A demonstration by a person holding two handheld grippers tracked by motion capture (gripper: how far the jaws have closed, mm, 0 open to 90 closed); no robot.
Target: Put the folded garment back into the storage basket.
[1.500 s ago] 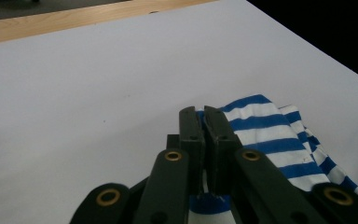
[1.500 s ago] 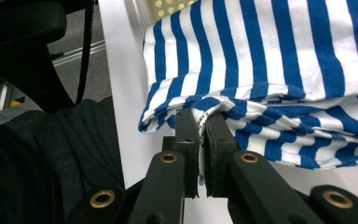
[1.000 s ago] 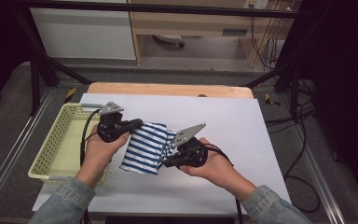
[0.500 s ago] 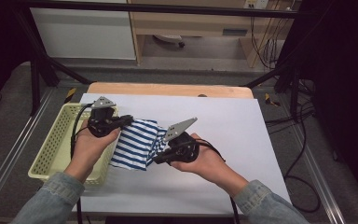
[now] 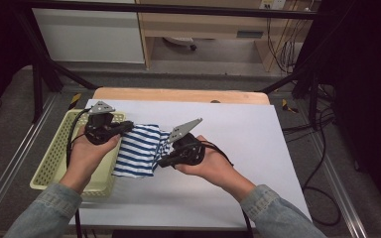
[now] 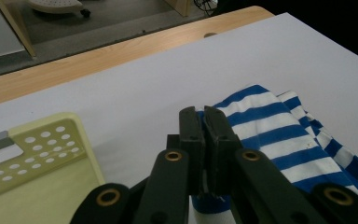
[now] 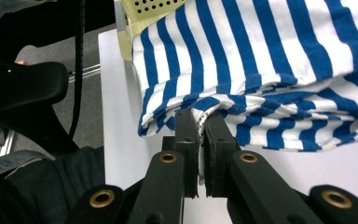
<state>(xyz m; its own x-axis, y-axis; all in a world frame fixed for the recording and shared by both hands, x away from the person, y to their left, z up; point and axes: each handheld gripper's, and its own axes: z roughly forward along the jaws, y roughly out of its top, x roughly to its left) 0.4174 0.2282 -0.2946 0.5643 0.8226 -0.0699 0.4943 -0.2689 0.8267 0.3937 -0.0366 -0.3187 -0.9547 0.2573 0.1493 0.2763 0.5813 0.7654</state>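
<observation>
The folded striped shirt (image 5: 139,151) hangs between the two tools, just left of the worktop's (image 5: 238,144) middle, its left edge over the near right rim of the basket (image 5: 54,158). The left hand-held gripper (image 5: 124,128) is clamped tight on the shirt's far left corner; in the left gripper view its black jaws are pressed together with a bit of blue hem (image 6: 209,204) caught between them. The right hand-held gripper (image 5: 162,161) is likewise closed hard, pinching several bunched layers along the shirt's right edge, as the right gripper view shows (image 7: 196,122).

This looks like carrying the folded shirt leftward to lay it in the basket. To do it well, I'd keep both grips firm and move the two hands together at the same height, so the fold doesn't sag open or twist. The cloth should clear the basket's rim before it is lowered, and be let down flat, left side first, before either pinch loosens. The right pinch holds only the edge of a thick bundle, so a jerk could let an inner layer slip out.

The shirt is soft knit cotton by the look of it, with even blue and white stripes, limp and quick to crease. The basket is pale yellow-green plastic, rectangular, stiff, with walls pierced by rows of round holes. The worktop is covered by a smooth white sheet, with a wooden edge (image 5: 178,95) showing along the far side.
</observation>
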